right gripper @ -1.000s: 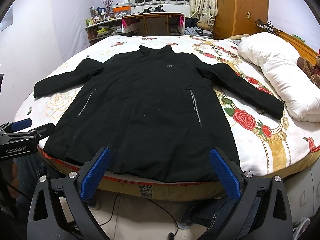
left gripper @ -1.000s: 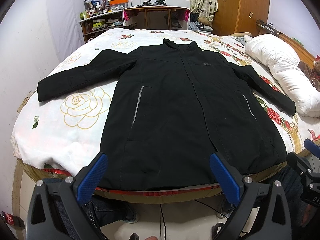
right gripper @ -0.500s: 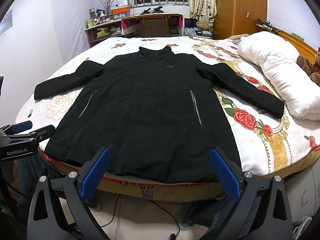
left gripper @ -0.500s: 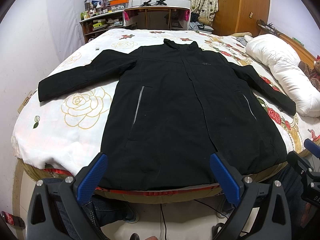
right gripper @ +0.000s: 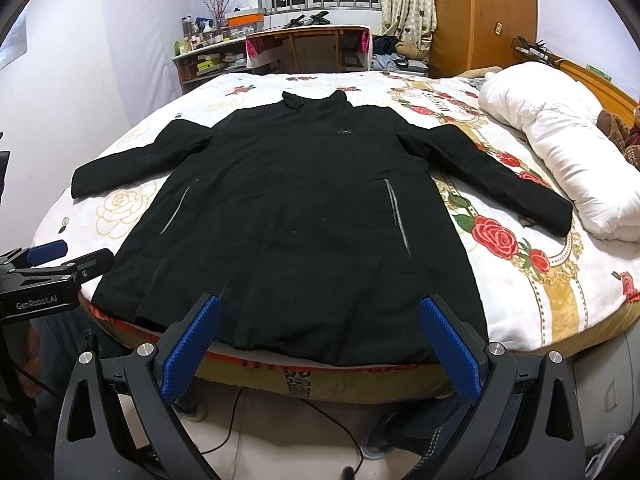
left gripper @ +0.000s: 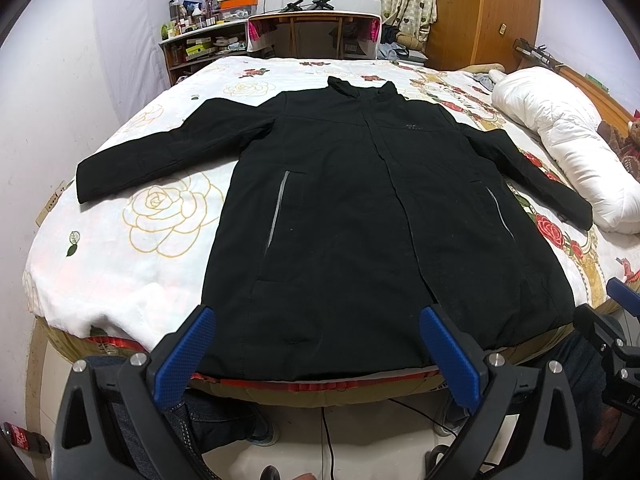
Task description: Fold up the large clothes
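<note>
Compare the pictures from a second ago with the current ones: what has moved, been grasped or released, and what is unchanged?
Nothing visibly changed. The black coat still lies spread flat on the bed, and the left gripper and right gripper stay open, holding nothing.

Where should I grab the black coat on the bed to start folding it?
Probably the black coat by its sleeve cuffs, each from its outer side: both sleeves lie spread flat, with thin free ends. Both the left gripper and right gripper are open.

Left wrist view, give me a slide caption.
Open left gripper at the hem of a black coat spread flat on a floral bed.
</note>
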Tool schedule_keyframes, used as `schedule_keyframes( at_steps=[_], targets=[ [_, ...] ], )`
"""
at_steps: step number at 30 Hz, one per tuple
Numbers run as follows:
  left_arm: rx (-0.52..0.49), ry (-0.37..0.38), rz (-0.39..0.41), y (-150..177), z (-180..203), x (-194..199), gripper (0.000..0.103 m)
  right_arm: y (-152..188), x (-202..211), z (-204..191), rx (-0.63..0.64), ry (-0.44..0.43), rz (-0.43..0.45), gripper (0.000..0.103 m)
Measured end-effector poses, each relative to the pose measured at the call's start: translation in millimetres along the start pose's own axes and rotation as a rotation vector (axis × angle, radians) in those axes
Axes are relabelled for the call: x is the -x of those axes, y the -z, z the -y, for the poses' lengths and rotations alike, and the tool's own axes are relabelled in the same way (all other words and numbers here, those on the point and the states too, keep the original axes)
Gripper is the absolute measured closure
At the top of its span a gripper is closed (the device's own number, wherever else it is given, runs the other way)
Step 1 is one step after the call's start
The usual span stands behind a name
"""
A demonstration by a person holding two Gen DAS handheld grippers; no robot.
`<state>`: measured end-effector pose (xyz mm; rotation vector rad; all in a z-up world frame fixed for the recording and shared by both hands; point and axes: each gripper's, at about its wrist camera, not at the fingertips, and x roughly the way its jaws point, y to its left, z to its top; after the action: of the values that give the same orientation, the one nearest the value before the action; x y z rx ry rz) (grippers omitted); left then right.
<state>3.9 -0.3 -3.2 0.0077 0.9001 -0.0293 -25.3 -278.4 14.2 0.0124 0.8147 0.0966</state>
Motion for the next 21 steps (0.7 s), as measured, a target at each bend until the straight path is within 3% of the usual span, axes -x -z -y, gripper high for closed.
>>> schedule_keyframes(
  at_steps=[21],
  targets=[
    [0.007,-0.027,-0.026,-7,-23,-33,0.0,-22,-32,-7,0.039,-0.036,-0.035,0.004]
  ],
)
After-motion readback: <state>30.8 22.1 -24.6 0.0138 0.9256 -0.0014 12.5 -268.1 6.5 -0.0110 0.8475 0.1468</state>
